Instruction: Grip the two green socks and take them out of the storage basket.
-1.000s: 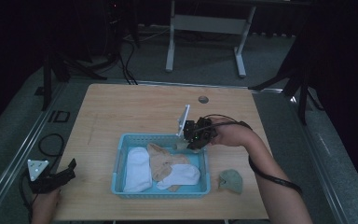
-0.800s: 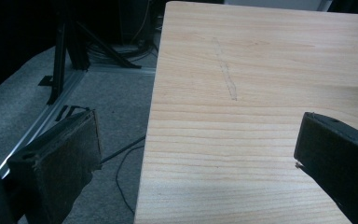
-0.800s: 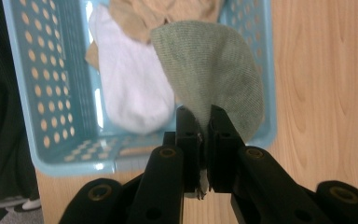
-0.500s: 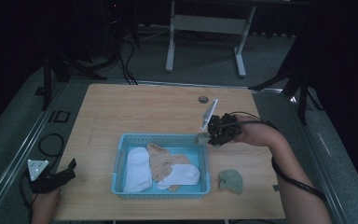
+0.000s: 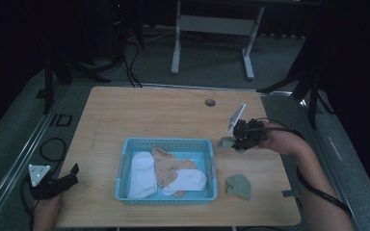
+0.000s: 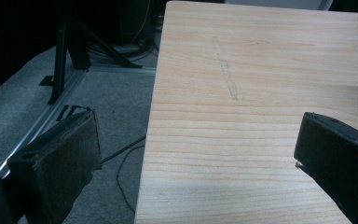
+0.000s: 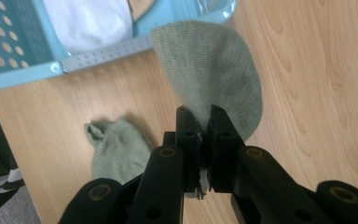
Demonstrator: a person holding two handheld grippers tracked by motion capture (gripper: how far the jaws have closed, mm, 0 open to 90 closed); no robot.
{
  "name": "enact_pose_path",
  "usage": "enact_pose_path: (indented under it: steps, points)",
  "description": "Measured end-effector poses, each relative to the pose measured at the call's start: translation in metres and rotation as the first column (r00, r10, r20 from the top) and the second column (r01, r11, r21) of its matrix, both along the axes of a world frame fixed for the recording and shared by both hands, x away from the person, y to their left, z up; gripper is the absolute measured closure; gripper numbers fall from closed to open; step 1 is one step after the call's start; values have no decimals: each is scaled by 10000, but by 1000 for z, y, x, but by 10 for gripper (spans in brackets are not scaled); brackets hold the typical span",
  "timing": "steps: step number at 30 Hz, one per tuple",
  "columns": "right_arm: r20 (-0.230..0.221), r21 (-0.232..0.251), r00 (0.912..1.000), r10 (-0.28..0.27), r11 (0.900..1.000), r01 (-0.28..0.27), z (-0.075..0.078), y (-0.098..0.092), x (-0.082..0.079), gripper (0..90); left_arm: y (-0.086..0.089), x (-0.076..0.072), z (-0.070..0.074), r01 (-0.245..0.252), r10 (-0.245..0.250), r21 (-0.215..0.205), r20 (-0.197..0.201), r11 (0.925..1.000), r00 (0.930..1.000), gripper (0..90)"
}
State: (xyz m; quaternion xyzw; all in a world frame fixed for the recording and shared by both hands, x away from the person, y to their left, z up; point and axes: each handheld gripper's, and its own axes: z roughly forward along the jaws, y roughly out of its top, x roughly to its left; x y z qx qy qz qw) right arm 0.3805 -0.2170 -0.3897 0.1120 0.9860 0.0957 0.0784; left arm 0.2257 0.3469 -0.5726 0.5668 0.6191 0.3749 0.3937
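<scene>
My right gripper (image 7: 204, 114) is shut on a grey-green sock (image 7: 214, 74), which hangs from its jaws just above the table beside the blue basket (image 7: 18, 51). From the high view, the right gripper (image 5: 236, 142) holds that sock (image 5: 225, 142) to the right of the basket (image 5: 212, 163). A second grey-green sock (image 5: 239, 186) lies crumpled on the table near the front right; it also lies below the jaws (image 7: 121, 149). The basket holds two white socks (image 5: 142, 173) and a tan one (image 5: 171, 166). My left gripper (image 5: 62, 180) rests open at the table's front left corner, its pads (image 6: 65, 154) wide apart over the table edge.
A round cable hole (image 5: 210, 102) sits near the table's far edge. Beyond the table stands a white desk frame (image 5: 212, 29) with dark stands and cables on the grey floor. A cable (image 5: 53, 144) loops on the floor off the left edge.
My right gripper has carried the grey-green sock rightward, from over the basket's far right corner to the table right of the basket. The left gripper has stayed put.
</scene>
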Motion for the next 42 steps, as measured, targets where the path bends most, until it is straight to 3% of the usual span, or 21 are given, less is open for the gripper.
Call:
enact_pose_path:
  steps: [6,17,35,42]
  points:
    - [-87,-50,9996,-285,9996,284,-8,-7,5,850,0,0,0,20,-20,-15,9,10000,10000,7]
    - [-398,-6,9971,-652,9979,652,-37,-14,20,850,0,0,0,14,-14,25,18,10000,10000,7]
    - [-852,-90,9864,-1406,9901,1404,-104,-17,37,849,0,0,0,29,-29,29,16,10000,10000,7]
    - [-1084,-154,9826,-1509,9886,1501,-117,-16,35,835,0,0,0,32,-32,25,15,10000,10000,7]
